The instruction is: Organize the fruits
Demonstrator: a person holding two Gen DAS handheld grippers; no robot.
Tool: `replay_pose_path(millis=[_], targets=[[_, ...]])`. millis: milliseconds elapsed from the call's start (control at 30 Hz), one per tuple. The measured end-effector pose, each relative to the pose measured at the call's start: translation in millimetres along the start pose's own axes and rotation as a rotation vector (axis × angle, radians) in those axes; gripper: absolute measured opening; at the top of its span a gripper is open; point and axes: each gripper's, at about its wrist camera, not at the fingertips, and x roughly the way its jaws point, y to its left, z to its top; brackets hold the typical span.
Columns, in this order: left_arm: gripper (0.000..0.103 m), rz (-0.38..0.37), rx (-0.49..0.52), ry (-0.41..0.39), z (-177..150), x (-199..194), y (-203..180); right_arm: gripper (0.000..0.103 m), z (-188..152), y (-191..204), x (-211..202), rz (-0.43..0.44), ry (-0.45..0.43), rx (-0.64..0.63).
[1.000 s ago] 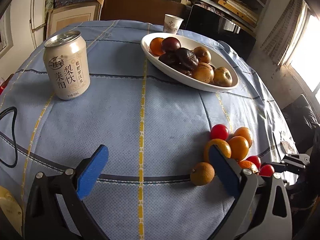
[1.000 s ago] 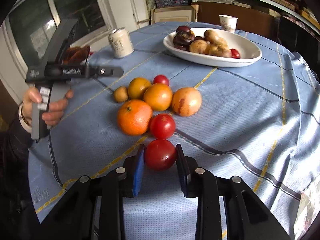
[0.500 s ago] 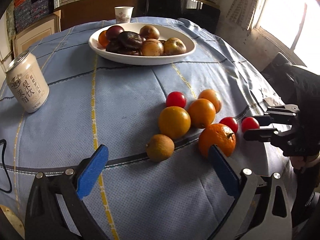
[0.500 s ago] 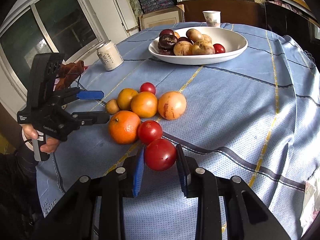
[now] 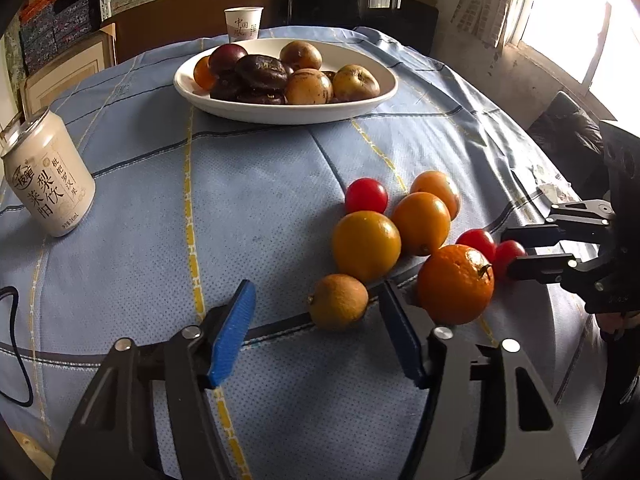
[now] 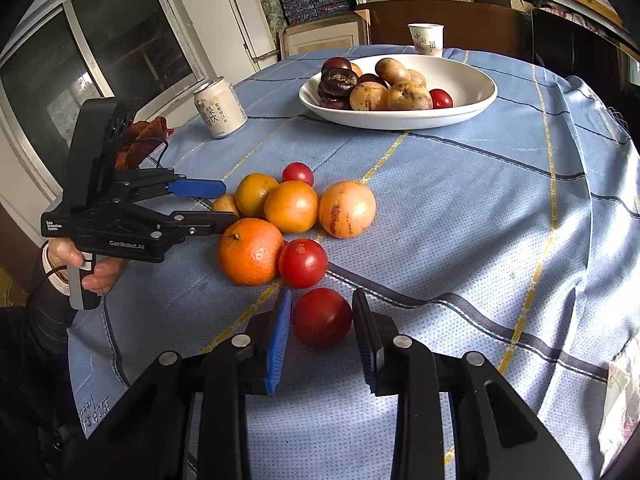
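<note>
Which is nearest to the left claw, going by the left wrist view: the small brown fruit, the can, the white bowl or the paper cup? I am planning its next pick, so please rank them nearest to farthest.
1. Small brown fruit, just ahead, between the closing fingers' lines.
2. Can, far left.
3. White bowl, middle of the table.
4. Paper cup, behind the bowl.

My gripper pads are blue on black arms. A red tomato sits on the pale blue tablecloth, striped yellow and navy. The bowl is white; its darkest fruit looks brown, perhaps purple.
</note>
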Motion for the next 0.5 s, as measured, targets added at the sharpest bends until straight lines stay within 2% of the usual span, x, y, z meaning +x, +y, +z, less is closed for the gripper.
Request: replay_pose_path(millis=[500], targets=[[0.057,0.019,0.075,0.006,4,7,-11,0.033,-3,8,10,-0.071,0.032,-0.052]])
